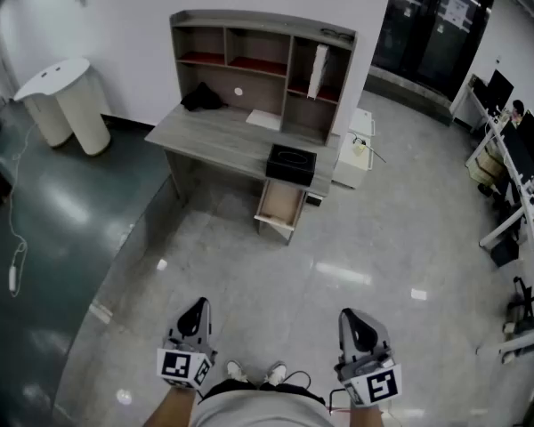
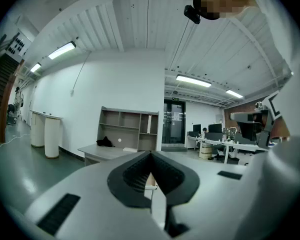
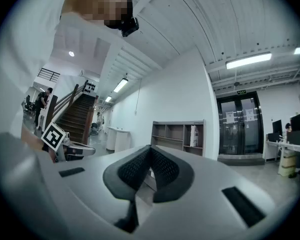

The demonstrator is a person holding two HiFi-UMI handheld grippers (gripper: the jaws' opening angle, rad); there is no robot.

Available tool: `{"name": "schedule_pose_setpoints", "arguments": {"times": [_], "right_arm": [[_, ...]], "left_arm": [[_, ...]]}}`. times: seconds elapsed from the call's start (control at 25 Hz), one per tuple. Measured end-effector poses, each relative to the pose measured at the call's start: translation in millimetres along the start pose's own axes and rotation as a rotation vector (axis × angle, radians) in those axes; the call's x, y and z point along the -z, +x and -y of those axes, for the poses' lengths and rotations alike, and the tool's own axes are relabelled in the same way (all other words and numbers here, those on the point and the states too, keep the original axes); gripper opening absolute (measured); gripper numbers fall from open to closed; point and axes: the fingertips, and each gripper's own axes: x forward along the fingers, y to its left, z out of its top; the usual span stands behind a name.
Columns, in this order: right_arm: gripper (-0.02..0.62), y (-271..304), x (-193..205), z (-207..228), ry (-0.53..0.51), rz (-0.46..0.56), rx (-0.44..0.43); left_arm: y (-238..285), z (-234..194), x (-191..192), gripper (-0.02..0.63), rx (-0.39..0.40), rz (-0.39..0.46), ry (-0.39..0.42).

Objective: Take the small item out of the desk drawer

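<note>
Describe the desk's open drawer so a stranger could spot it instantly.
Find the grey desk with shelves against the white wall. Below the black box at its right end, the drawer is pulled out over the floor, its pale inside showing.

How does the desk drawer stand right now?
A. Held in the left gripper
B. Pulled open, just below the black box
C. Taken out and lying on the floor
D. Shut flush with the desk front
B: in the head view the drawer juts out from the front of the desk, directly under the black box, with its inside open to view.
</note>
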Motion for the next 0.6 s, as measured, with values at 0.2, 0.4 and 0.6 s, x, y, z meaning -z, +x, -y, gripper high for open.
{"name": "schedule_pose_setpoints", "arguments": {"times": [0.2,0.4,0.6], "right_arm": [[0.021,10.5,5.6,-10.2,0.004,-0.042,-0.009],[0.021,15.8,13.6,-17.4,0.07,-0.061,-0.006],[0.021,23.9,43.5,-12.9,0.059,-0.137,0.009]], "left_arm": [[-0.7,-10.1,1.5,0.017,0.009,-0.005,-0.016],[6.6,-13.4,6.1,0.017,0.048,0.005,-0.064],[32.1,-13.0,24.4,0.017,0.084,-0.021,-0.123]]}}
